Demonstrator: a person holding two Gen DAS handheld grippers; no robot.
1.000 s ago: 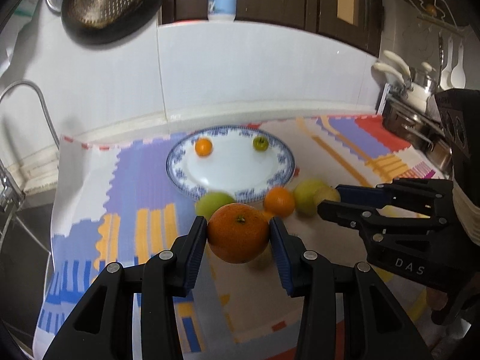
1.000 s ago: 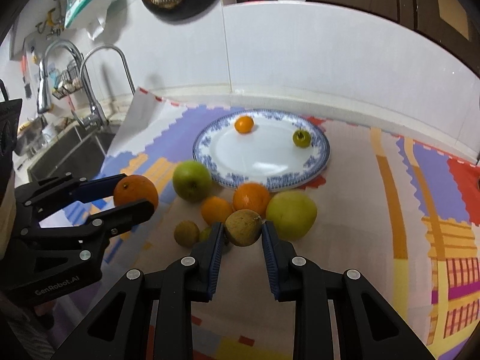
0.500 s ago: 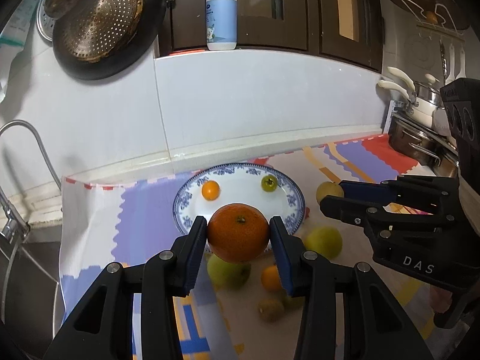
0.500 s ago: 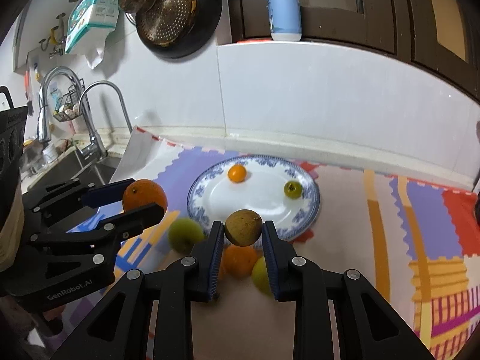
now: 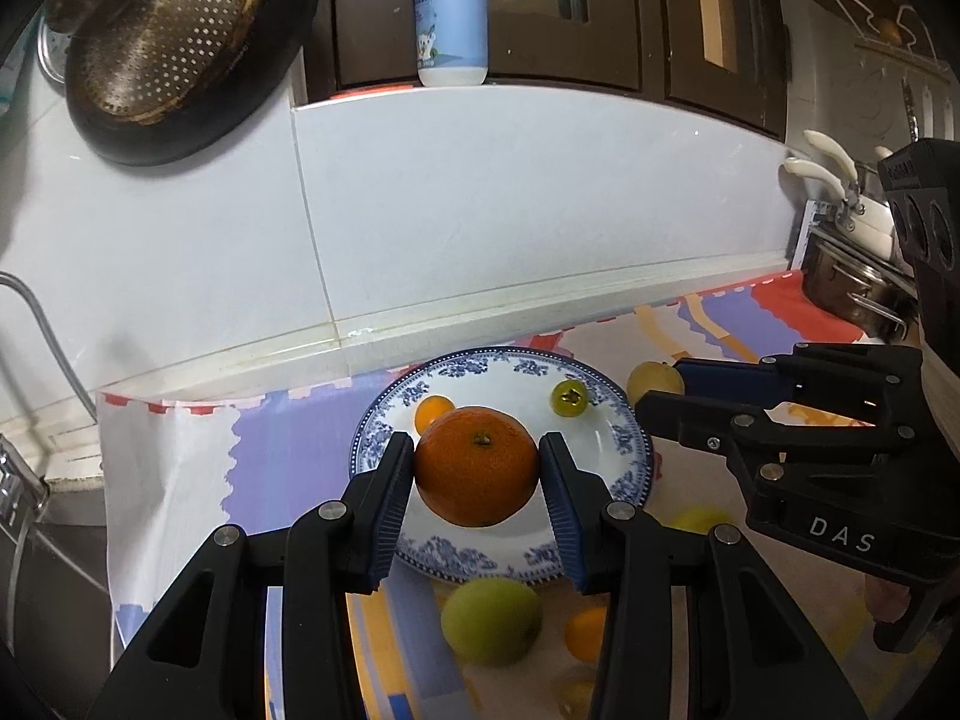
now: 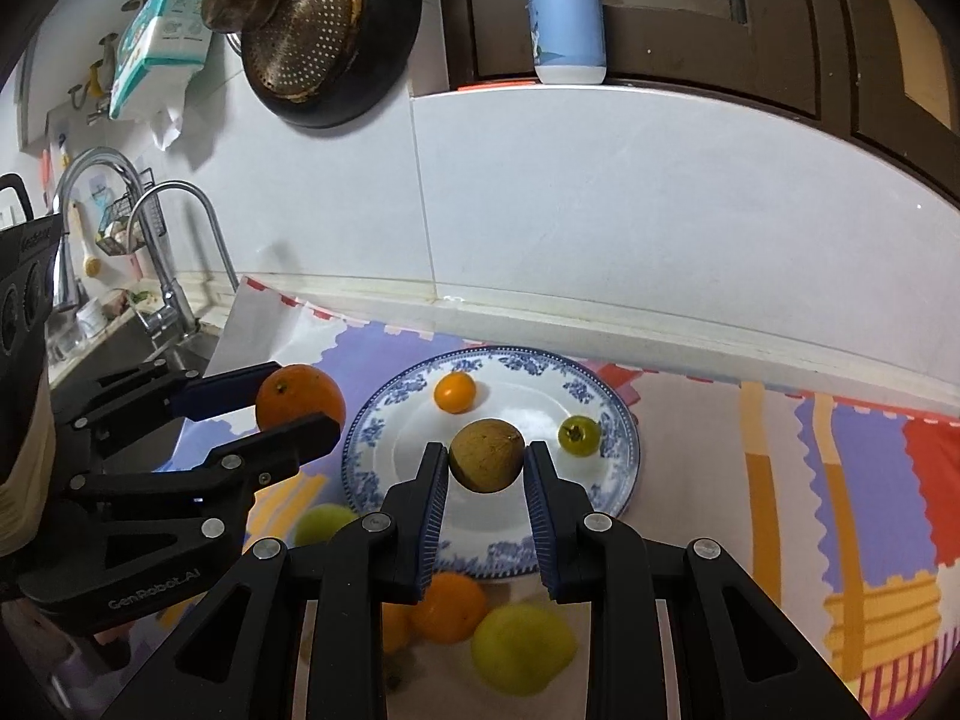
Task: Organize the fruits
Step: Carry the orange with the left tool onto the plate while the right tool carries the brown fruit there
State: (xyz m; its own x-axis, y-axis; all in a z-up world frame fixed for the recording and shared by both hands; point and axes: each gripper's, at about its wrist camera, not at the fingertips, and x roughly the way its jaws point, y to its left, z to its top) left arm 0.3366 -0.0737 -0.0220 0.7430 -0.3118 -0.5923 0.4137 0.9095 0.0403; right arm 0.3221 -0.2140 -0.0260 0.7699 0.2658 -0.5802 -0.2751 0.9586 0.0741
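My left gripper [image 5: 478,468] is shut on a large orange [image 5: 476,465] and holds it above the near part of the blue-and-white plate [image 5: 630,438]. My right gripper [image 6: 486,465] is shut on a brown round fruit [image 6: 486,455] above the same plate [image 6: 372,438]. On the plate lie a small orange [image 6: 455,392] and a small green fruit [image 6: 579,435]. The left gripper with its orange [image 6: 300,399] shows at the left of the right wrist view. The right gripper [image 5: 666,387] shows at the right of the left wrist view.
Loose fruit lies on the colourful mat in front of the plate: a green apple [image 5: 491,620], an orange [image 6: 449,606], a yellow-green fruit [image 6: 522,648]. A sink with a tap [image 6: 174,252] is left. A white tiled wall stands behind. Pots [image 5: 852,294] stand right.
Both grippers have risen from the mat and moved forward with their fruits; they now hang over the plate. The loose fruit has stayed on the mat below.
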